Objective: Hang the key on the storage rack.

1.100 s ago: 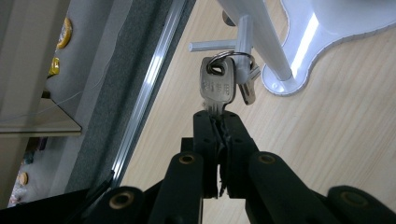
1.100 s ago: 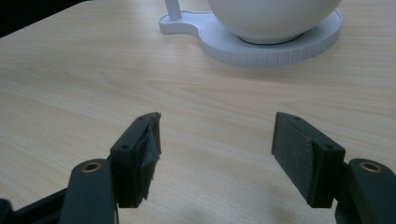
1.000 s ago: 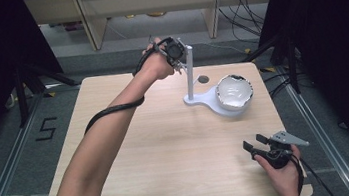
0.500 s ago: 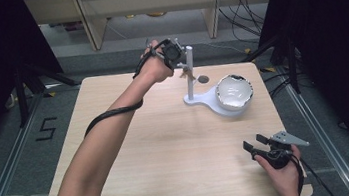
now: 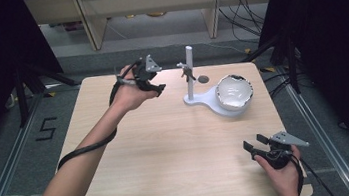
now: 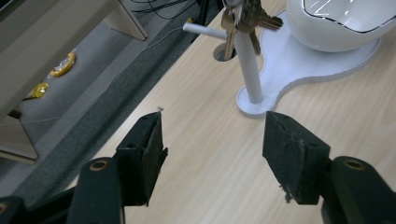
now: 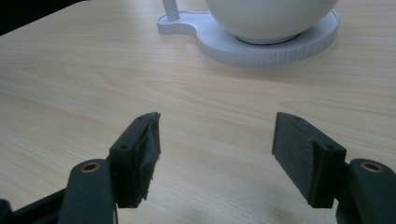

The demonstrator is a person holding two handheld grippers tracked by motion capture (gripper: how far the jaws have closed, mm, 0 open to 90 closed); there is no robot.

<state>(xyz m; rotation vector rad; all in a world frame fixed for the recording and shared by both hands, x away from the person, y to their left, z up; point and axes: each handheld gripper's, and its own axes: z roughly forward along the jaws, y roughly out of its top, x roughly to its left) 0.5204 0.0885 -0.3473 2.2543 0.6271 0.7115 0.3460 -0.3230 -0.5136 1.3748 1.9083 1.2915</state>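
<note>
A bunch of brass-coloured keys (image 6: 243, 21) hangs from the side peg of an upright white post stand (image 5: 190, 73), long axis straight down, top cut off. White round bowl (image 5: 234, 91) sits on the stand's base. Left gripper (image 5: 153, 83) and right gripper (image 5: 254, 144) both gape, holding nothing. A "5" (image 5: 45, 129) marks the floor.

The high view looks forward and down from above the near edge, taking in the whole tabletop (image 5: 168, 144). The left gripper view sits close over the far left part, facing right toward the white stand (image 6: 280, 70) and bowl (image 6: 341, 23). The right gripper view lies low at the near right corner, facing far toward the same stand (image 7: 261, 44) and bowl (image 7: 271, 16).
</note>
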